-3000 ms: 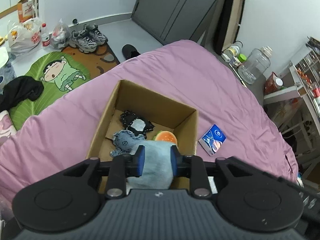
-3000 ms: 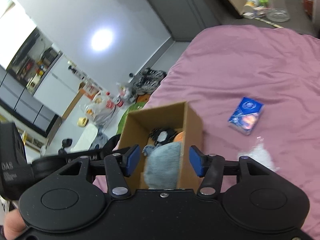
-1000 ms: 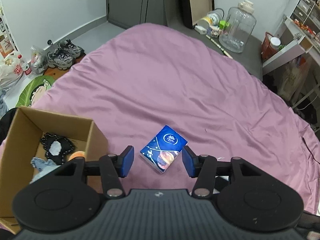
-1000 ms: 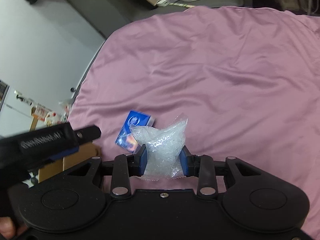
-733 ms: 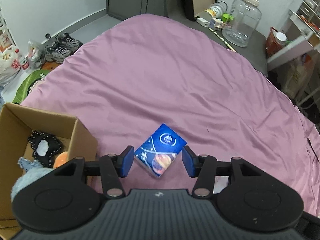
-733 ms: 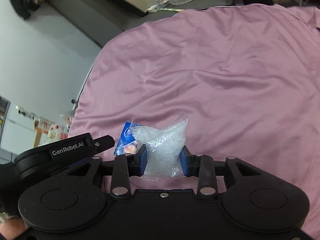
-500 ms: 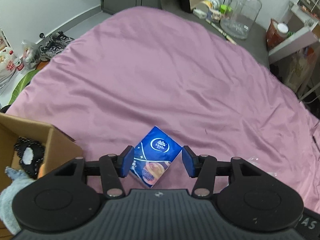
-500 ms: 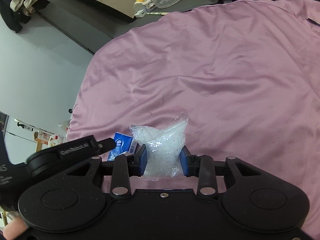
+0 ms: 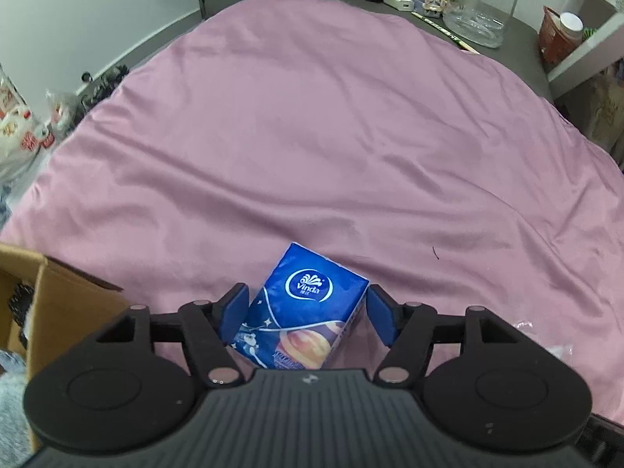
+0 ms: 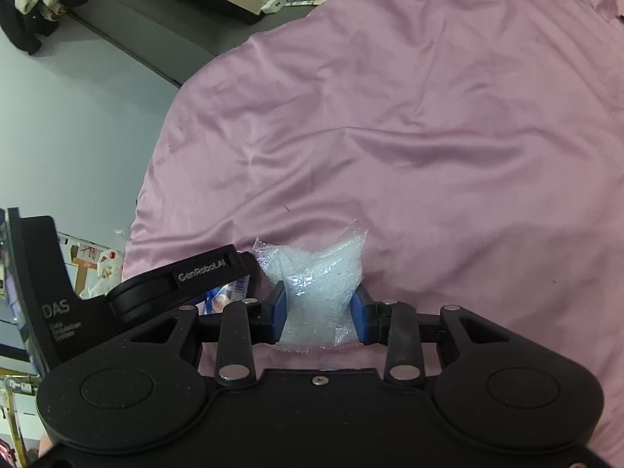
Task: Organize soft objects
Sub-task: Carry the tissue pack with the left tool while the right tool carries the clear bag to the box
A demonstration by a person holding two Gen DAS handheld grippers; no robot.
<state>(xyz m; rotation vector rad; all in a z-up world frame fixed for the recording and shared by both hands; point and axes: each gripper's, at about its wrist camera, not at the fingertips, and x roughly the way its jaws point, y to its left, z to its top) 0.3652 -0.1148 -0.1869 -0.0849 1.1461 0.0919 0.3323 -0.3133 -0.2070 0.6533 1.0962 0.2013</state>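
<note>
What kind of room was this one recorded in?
Most likely a lived-in bedroom. The work surface is a bed under a pink sheet, with shoes on the floor beside it and a cluttered side surface holding a big clear jar.

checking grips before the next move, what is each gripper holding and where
Right gripper: clear bag, pinched across its lower middle. Left gripper: nothing held; its jaws are opening around the tissue pack.

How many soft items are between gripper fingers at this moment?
2. The blue tissue pack lies between the opening left gripper. The clear plastic bag is clamped in the right gripper. Others may be hidden in the cardboard box.
</note>
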